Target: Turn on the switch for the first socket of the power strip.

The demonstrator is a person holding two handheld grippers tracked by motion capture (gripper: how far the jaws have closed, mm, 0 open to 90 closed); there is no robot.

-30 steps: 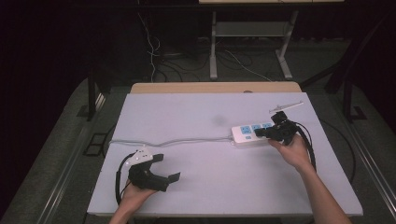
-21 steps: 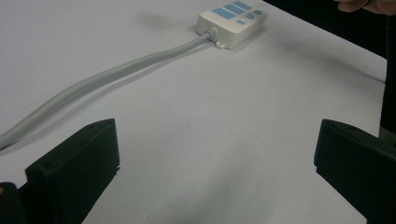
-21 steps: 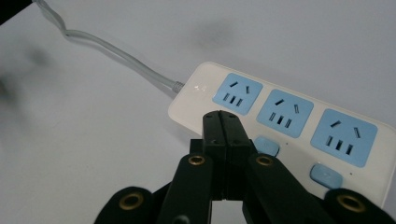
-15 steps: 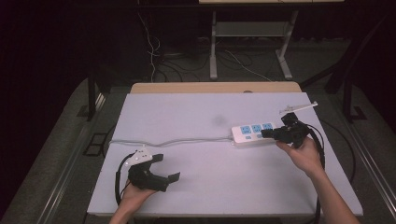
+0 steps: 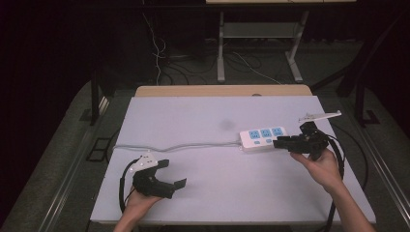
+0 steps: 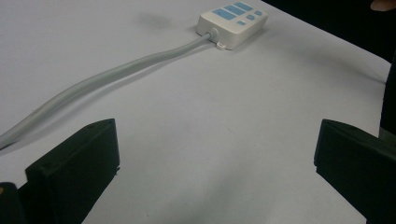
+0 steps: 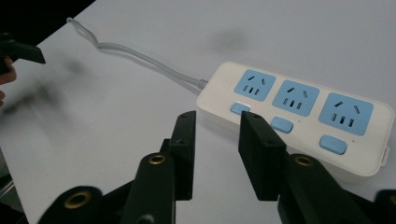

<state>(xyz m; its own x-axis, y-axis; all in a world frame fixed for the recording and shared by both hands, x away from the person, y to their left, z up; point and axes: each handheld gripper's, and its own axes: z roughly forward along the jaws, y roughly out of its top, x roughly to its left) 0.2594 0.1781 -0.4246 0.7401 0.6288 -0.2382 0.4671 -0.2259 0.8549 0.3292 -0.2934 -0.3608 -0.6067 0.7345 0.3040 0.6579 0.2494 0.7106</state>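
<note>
White table point(image 5: 203, 193) in dark room, left gripper point(image 5: 167, 176) jaws parted, right gripper point(image 5: 279, 143) jaws just released

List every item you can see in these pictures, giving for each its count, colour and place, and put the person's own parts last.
Power strip: one, white with three blue sockets and three blue buttons, right half of the table.
Cable: one, grey, from the strip leftward across the table.
Table: one, white top, centre.
Left tongs: one, black, near left corner, jaws wide apart, nothing between.
Right tongs: one, black, at the strip's right end, jaws just been opening, nothing between.
Hands: two, at the table's near edge.
</note>
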